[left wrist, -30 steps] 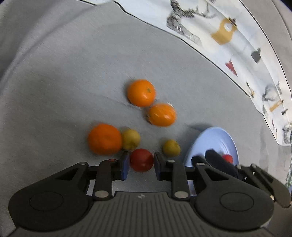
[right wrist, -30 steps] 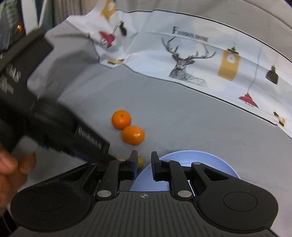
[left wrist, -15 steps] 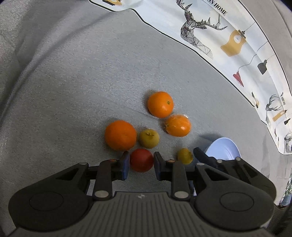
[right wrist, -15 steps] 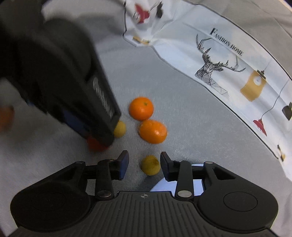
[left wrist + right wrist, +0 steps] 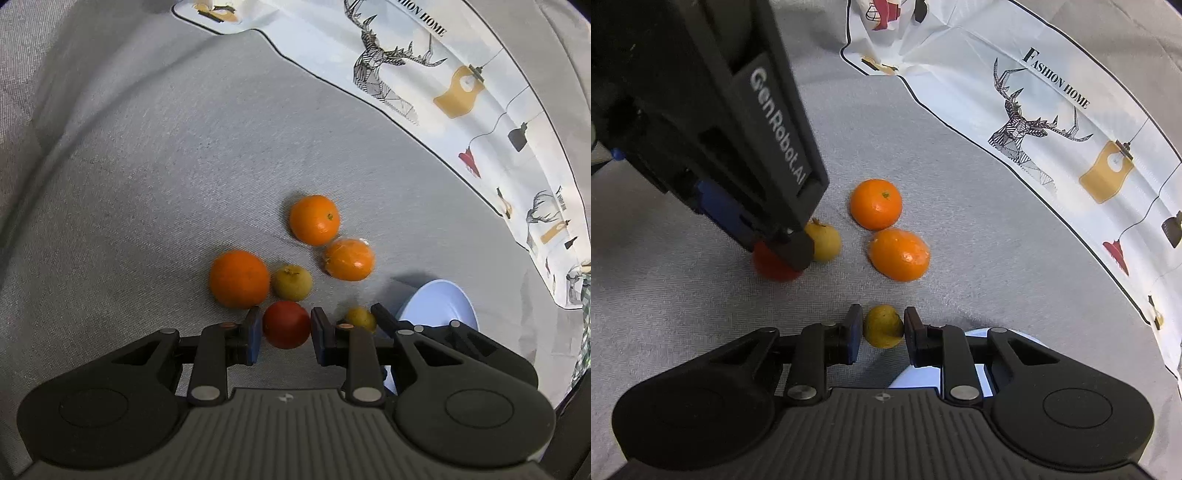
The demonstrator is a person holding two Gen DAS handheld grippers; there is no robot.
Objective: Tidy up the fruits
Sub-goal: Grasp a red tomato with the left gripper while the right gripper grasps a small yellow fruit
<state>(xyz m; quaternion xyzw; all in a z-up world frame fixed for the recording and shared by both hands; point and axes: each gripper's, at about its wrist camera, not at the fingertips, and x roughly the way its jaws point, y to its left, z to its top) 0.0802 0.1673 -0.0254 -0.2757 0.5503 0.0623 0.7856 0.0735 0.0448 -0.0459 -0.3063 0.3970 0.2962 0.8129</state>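
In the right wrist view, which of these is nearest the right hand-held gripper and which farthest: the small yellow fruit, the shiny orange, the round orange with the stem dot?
1. Small yellow fruit: between the jaws of the right hand-held gripper, which are closing on it.
2. Shiny orange: just beyond, slightly right.
3. Round orange with the stem dot: farthest, behind the shiny one.

Left claw [image 5: 286, 338]: matte black, ribbed grey-black base plate, round side housings, silver rivets, copper-coloured screws, blue pads [image 5: 254, 334]. Right claw [image 5: 881, 334]: same build. Left claw body in right view carries white "GenRobot.AI" lettering.
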